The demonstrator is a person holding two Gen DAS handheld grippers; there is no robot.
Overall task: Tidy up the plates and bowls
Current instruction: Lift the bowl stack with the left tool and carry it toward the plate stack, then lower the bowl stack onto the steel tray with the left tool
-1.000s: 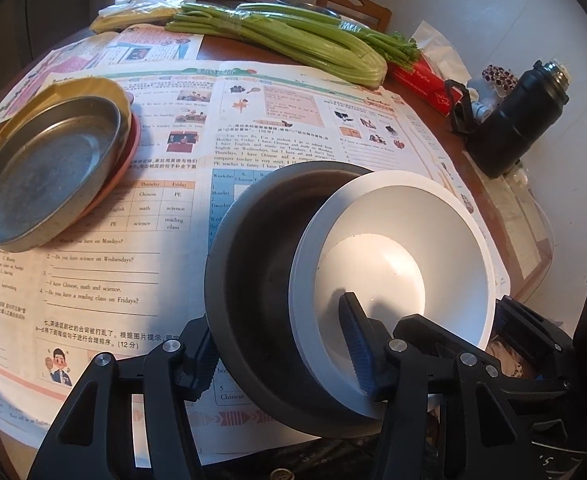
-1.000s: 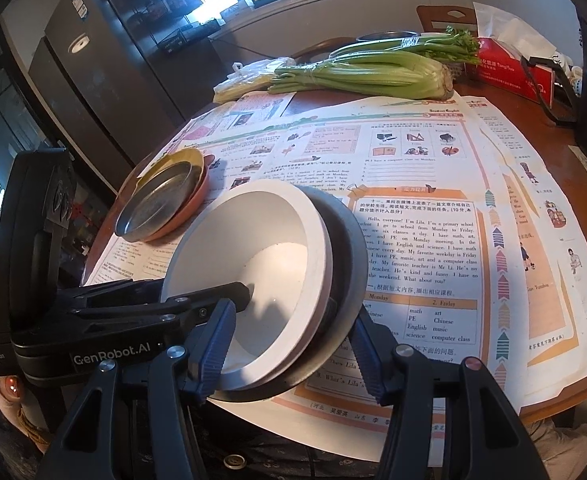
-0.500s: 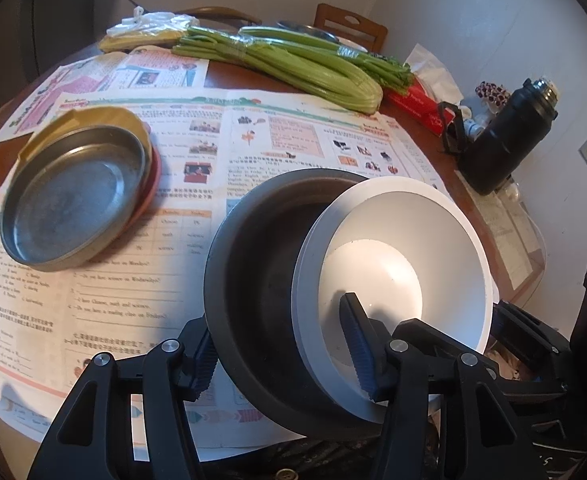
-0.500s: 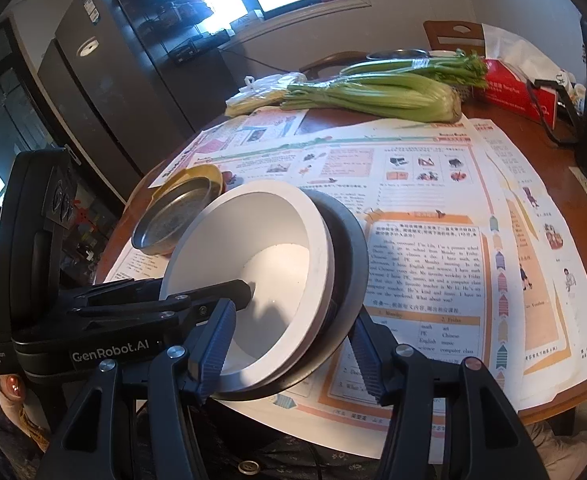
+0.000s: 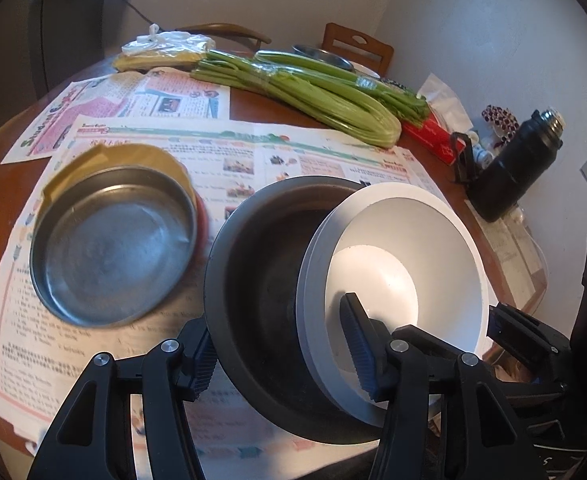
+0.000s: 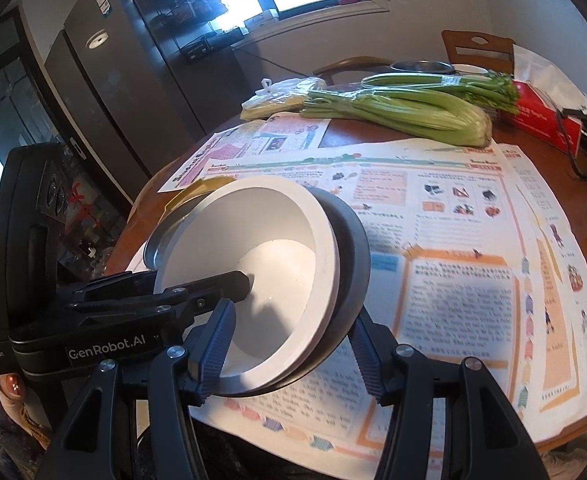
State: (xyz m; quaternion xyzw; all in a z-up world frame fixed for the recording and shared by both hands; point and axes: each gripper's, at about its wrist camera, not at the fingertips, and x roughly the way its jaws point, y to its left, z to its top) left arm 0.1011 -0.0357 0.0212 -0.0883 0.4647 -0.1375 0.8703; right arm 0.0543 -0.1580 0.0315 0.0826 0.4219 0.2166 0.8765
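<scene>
A round wooden table (image 5: 249, 106) is carrying several printed newspaper sheets (image 5: 293, 152), which are covering most of its near half. Toward twelve o'clock, a celery bunch (image 5: 325, 98) is lying straight on the wood, with a bagged yellow bundle (image 5: 161, 56) at eleven. At two o'clock a red tissue box (image 5: 433, 136) and a black thermos (image 5: 513, 172) are sitting near the edge.

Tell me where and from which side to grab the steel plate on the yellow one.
Grip the steel plate by its raised rim, at the near edge facing the grippers. It lies flat and nested on the yellow plate, so only the upright rim offers something to pinch: one finger inside, one outside, coming down from above.
</scene>
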